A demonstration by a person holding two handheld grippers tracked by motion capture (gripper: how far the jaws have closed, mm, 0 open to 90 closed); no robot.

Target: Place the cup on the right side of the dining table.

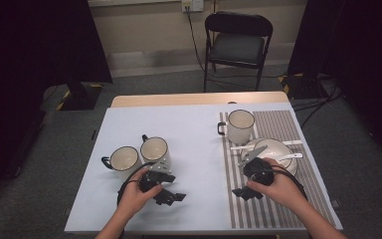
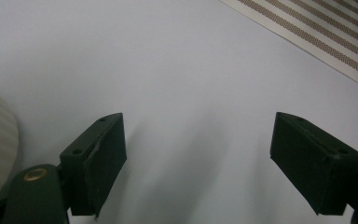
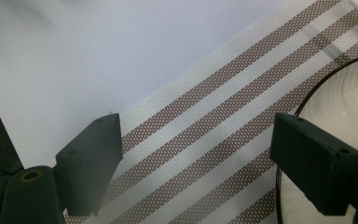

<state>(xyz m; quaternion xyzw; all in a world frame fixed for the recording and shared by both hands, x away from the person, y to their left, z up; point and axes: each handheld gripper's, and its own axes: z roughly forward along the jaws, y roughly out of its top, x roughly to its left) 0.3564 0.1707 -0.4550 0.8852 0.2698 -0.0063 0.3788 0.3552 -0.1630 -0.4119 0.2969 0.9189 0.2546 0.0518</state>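
Surface: wooden table (image 1: 194, 98) under a pale blue-grey sheet (image 1: 194, 139), w/ a brown-and-white striped placemat (image 1: 278, 124) on the right half. Room: grey carpet, black curtains both sides, black folding chair (image 1: 238, 42) behind the table, wall socket w/ cable above it. No readable writing or labels.

Left gripper (image 1: 171, 196), held by left hand (image 1: 137, 196): jaws wide apart, nothing between them, low over bare sheet; same in left gripper view (image 2: 198, 172). Just beyond it, 2 cream enamel mugs w/ dark rims: one (image 1: 155, 149) touching or nearly touching the gripper body, the other (image 1: 124, 158) beside it to the left.

Right gripper (image 1: 243, 191), in right hand (image 1: 278, 186): jaws wide apart, empty, over the mat's left edge (image 3: 196, 168). White dark-rimmed bowl (image 1: 273, 149) just beside it, its rim by one jaw (image 3: 340, 98). 2 white spoons (image 1: 288, 144) lie by the bowl. 3rd cream mug (image 1: 240, 126) stands at the mat's far-left corner, well apart from the other 2.
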